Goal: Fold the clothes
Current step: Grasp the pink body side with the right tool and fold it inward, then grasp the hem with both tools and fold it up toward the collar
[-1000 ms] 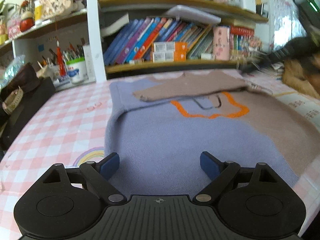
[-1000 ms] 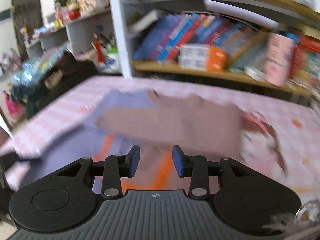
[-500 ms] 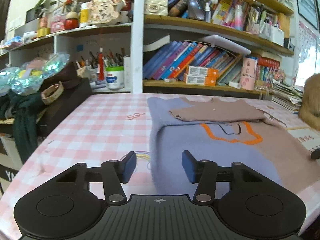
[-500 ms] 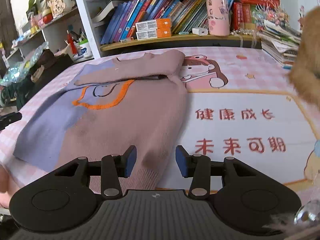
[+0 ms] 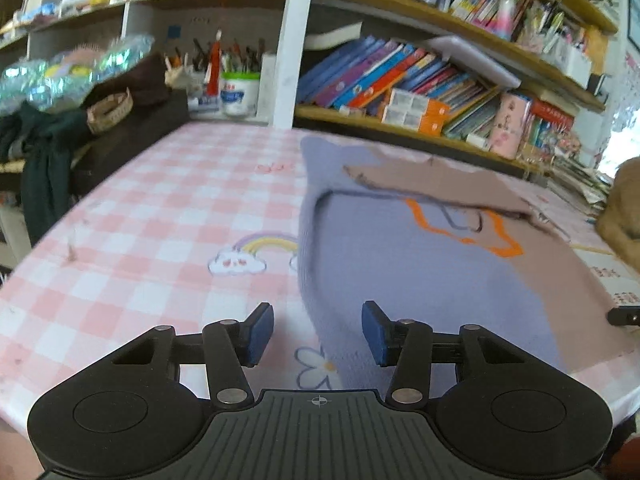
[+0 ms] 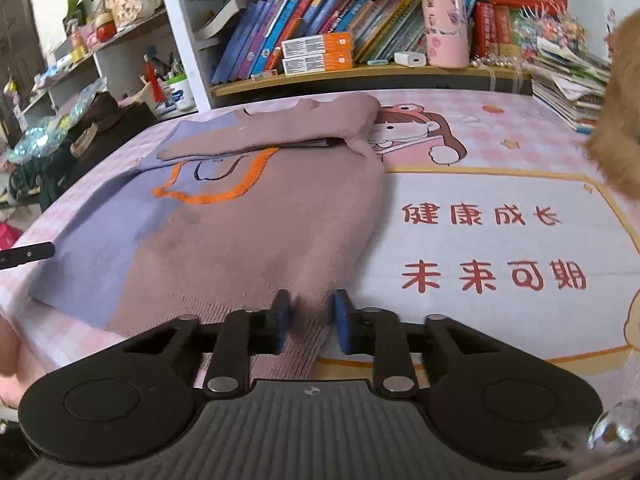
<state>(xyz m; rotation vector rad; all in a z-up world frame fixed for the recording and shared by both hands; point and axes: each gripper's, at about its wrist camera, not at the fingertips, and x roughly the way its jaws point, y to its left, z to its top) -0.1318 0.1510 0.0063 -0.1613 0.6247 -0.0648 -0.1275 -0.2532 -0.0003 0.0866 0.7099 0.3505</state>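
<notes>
L gripper (image 5: 318,328) sits wide open at the near edge of the pink-check tablecloth (image 5: 160,216), pads straddling the sweater's (image 5: 420,264) lavender near-left hem corner w/o closing on it. R gripper (image 6: 308,316) is narrow, its pads either side of the mauve near-right hem corner; can't tell if pinched. Sweater lies flat mid-table, one sleeve (image 6: 272,132) folded across the chest, bookshelf (image 6: 360,72) along the far edge.

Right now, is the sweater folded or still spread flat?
Partly folded: one brown sleeve lies across the chest of the sweater, above the orange outline, while the body lies spread on the table.
</notes>
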